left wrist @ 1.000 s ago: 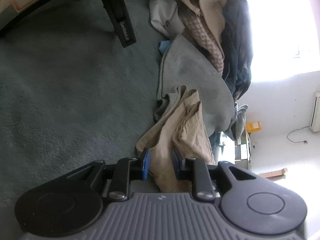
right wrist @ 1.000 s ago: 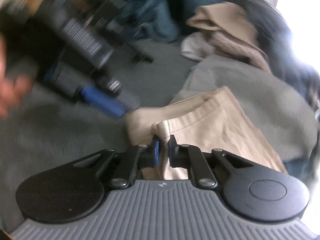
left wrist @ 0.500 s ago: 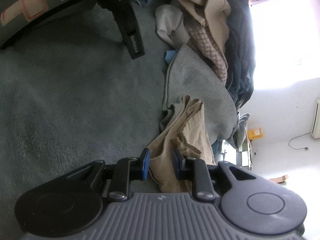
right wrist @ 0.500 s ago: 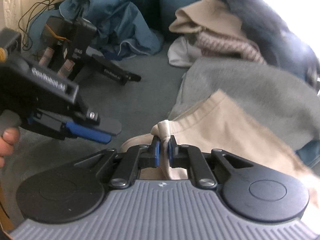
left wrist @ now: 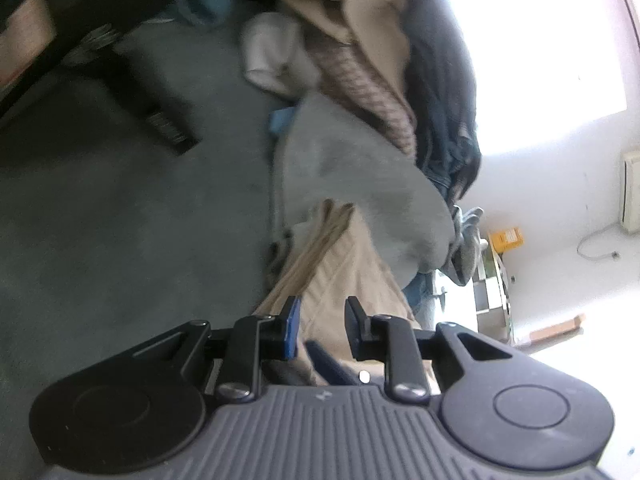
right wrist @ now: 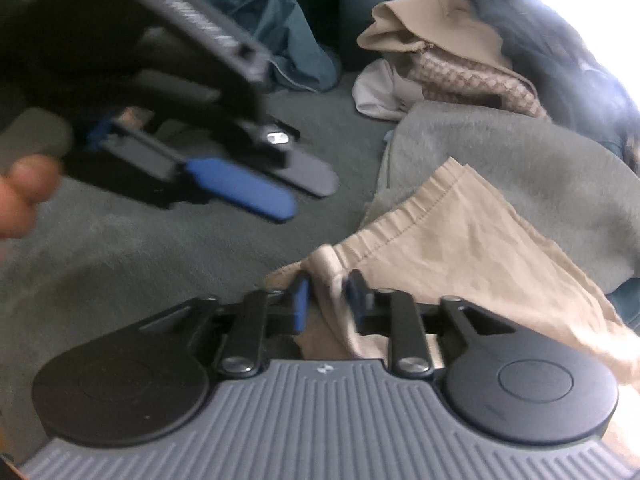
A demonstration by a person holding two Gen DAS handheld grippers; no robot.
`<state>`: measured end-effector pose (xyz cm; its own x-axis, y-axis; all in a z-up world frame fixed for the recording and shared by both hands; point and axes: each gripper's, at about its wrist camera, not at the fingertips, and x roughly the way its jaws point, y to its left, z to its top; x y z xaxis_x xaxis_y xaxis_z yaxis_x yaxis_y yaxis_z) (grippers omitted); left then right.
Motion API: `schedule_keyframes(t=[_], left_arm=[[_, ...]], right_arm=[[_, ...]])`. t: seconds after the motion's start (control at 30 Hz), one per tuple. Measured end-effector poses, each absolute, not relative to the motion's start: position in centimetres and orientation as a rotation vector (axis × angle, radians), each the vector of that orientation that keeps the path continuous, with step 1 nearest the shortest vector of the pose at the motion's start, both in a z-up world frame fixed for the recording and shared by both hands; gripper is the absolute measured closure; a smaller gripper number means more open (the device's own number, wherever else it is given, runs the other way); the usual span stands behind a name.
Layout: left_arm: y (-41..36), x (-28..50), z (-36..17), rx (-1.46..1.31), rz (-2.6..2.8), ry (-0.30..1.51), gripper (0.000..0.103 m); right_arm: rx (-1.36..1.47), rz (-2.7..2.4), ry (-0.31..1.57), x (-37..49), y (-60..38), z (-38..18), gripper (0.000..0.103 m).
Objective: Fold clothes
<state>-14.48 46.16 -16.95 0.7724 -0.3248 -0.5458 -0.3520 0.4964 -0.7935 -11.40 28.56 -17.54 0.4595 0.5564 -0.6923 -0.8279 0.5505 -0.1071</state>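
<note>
A beige garment (right wrist: 460, 240) lies partly on the grey-green carpet and partly on a grey sweater (right wrist: 520, 152). My right gripper (right wrist: 326, 300) is open, its jaws parted around a bunched fold of the beige cloth. My left gripper (left wrist: 320, 320) is open above the same beige garment (left wrist: 344, 264), with cloth showing between the jaws. From the right wrist view the left gripper (right wrist: 276, 192) hovers above the carpet to the left, fingers apart, held by a hand.
A pile of clothes stands behind: a tan garment (right wrist: 432, 24), a checked knit (right wrist: 468, 76), a white piece (right wrist: 380, 88), dark clothes (right wrist: 560, 52) and teal fabric (right wrist: 272, 20). Carpet (left wrist: 120, 220) spreads to the left. A black stand leg (left wrist: 160, 120) rests there.
Both grippers have opened; the right one had been pinching the beige fold. The left gripper has moved closer in the right wrist view.
</note>
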Motion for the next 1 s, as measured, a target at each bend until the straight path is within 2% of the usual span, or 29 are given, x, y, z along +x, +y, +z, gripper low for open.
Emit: schedule_keyframes(t=[0.1,0.17,0.27,0.37,0.5,0.53,0.6,0.67,0.83,1.0], left_arm=[[45.5,-12.7,-15.9,-1.036,-0.009,0.720,0.079],[44.6,-11.5,-15.4,-1.012,-0.033,0.718,0.079],[42.4,-9.4,-15.0,-0.971,-0.075,0.733,0.079],[39.8,-7.4,-15.4,-0.922,-0.085,0.757,0.079],[37.1,-5.3,-17.0,-0.798,-0.010,0.828,0.080],[36.9,-5.0,-17.4,-0.769,0.026,0.845,0.082],[37.1,-5.0,-18.4,-0.778,0.089,0.854,0.095],[37.6,-5.3,-19.2,-0.829,0.129,0.846,0.100],[37.6,-5.7,-19.7,-0.853,0.171,0.833,0.100],[37.3,-5.4,-19.4,-0.823,0.204,0.844,0.100]], right_arm=[[-0.419,0.919,0.637,-12.0,27.2,-16.4,0.068],[-0.373,0.934,0.636,-12.4,25.9,-15.5,0.061],[-0.259,0.907,0.703,-12.3,21.7,-14.0,0.060],[-0.113,0.799,0.756,-11.1,15.4,-12.3,0.064],[-0.047,0.564,0.727,-6.9,6.7,-10.3,0.075],[-0.043,0.516,0.722,-5.4,5.0,-10.2,0.076],[-0.048,0.453,0.709,-2.5,2.2,-10.7,0.080],[-0.061,0.401,0.718,0.0,-0.1,-12.3,0.083],[-0.038,0.295,0.942,3.0,-6.8,-19.9,0.089],[0.080,0.359,0.846,3.9,-9.4,-16.3,0.088]])
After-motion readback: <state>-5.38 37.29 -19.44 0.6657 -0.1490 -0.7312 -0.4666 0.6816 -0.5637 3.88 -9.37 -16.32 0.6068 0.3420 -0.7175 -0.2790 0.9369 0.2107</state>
